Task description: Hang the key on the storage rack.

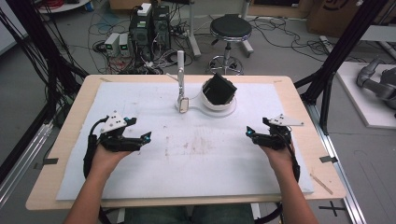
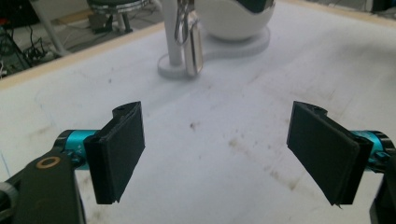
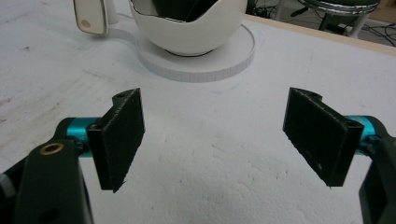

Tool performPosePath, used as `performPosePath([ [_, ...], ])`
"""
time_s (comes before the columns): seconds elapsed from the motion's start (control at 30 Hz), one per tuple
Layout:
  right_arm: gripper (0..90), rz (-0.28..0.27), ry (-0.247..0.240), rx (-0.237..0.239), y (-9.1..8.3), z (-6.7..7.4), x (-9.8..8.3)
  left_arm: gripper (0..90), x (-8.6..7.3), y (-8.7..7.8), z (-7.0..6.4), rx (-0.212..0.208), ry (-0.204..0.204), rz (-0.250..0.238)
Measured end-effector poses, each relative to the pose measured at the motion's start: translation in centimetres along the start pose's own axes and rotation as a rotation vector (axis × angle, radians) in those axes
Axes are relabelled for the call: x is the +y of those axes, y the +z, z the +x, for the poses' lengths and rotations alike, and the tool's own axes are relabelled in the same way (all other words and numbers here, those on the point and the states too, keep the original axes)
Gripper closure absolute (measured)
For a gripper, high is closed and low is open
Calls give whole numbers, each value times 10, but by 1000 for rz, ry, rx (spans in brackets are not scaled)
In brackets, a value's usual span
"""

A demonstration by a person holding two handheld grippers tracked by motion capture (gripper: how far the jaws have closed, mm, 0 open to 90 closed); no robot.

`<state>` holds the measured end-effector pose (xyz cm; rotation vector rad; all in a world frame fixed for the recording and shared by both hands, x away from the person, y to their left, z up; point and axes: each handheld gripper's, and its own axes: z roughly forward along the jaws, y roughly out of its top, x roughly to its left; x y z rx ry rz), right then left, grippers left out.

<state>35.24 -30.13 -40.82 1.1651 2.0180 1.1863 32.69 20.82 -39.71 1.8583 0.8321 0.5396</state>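
A white bowl (image 1: 215, 101) sits on a round white base (image 3: 205, 63) at the back middle of the white mat, with a black square object (image 1: 220, 88) tilted inside it. Left of the bowl rises a thin white post (image 1: 180, 70), and a small pale fob (image 1: 183, 105) hangs from it. My left gripper (image 1: 140, 129) hovers low over the mat's left side, open with nothing between its pads (image 2: 122, 149). My right gripper (image 1: 258, 127) is over the right side, also open and empty, its pads (image 3: 122, 135) facing the bowl (image 3: 191, 35) and the fob (image 3: 91, 16).
The white foam mat (image 1: 187, 158) covers most of the wooden table (image 1: 70, 126) and has brownish stains near its middle. A stool (image 1: 230, 29), computer boxes (image 1: 149, 28) and cables stand on the floor behind the table. Black frame posts (image 1: 343, 42) flank the right side.
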Motion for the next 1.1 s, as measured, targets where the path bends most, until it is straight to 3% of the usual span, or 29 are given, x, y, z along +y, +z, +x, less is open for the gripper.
performPosePath([
  [0.1,210,4,-6,1,1,0,-1,191,-4,1,5,11,-10,13],
  [0.2,210,17,-9,5,2,1,-1,191,-3,0,6,13,-16,-21],
  [0.4,210,29,-16,9,4,3,-1,191,-3,0,8,9,-23,-24],
  [0.6,210,32,-17,3,5,2,-1,191,-3,3,9,16,-28,-2],
  [1.1,210,39,-17,5,6,2,-1,191,-3,4,10,15,-28,-10],
])
